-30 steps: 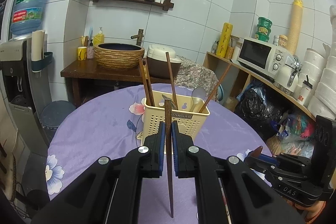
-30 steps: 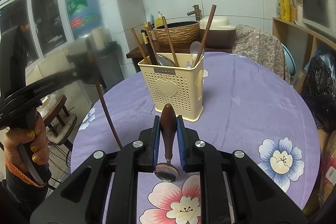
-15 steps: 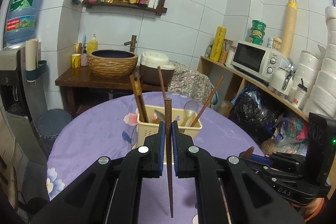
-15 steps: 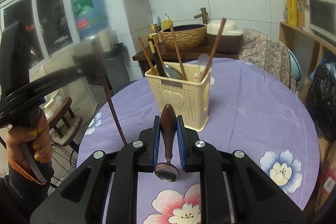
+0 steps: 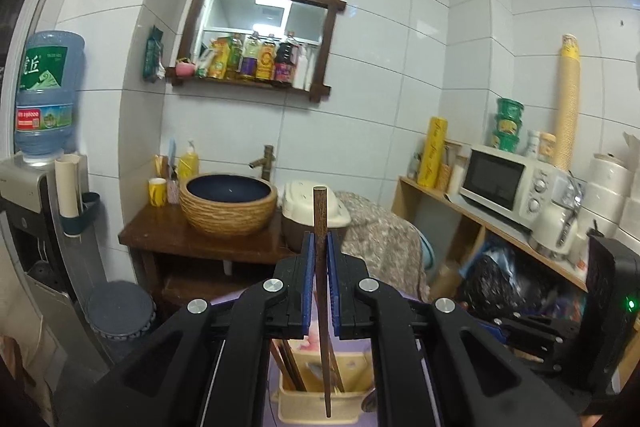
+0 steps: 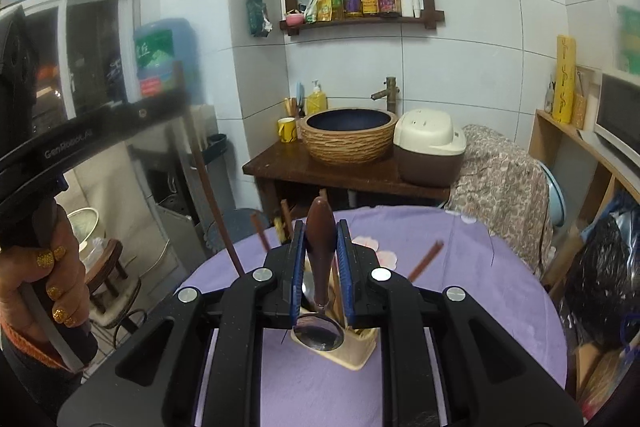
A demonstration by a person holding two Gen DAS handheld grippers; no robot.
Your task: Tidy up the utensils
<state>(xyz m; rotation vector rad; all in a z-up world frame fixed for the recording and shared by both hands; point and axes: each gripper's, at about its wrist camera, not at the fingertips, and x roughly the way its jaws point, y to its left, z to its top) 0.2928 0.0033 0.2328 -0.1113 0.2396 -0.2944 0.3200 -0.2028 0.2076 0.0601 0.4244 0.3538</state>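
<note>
The left hand-held gripper (image 5: 319,263) is pinching a slim, dark wooden chopstick (image 5: 321,291) between its blue pads, nearly closed on it. The stick is standing upright, its long axis vertical, square top end up and tapered tip hanging down over the cream plastic utensil basket (image 5: 320,405). That perforated basket is sitting on the round desk (image 6: 480,287), draped in a purple floral cloth, and is holding several more brown chopsticks leaning at angles.

The right hand-held gripper (image 6: 321,267) is clamping a spoon (image 6: 320,263) by its rounded, glossy brown handle, jaws narrow around it. The spoon is also standing upright, handle end up, its shiny metal bowl hanging down just above the basket. A hand (image 6: 44,291) is gripping the left tool's handle at the left edge.
</note>
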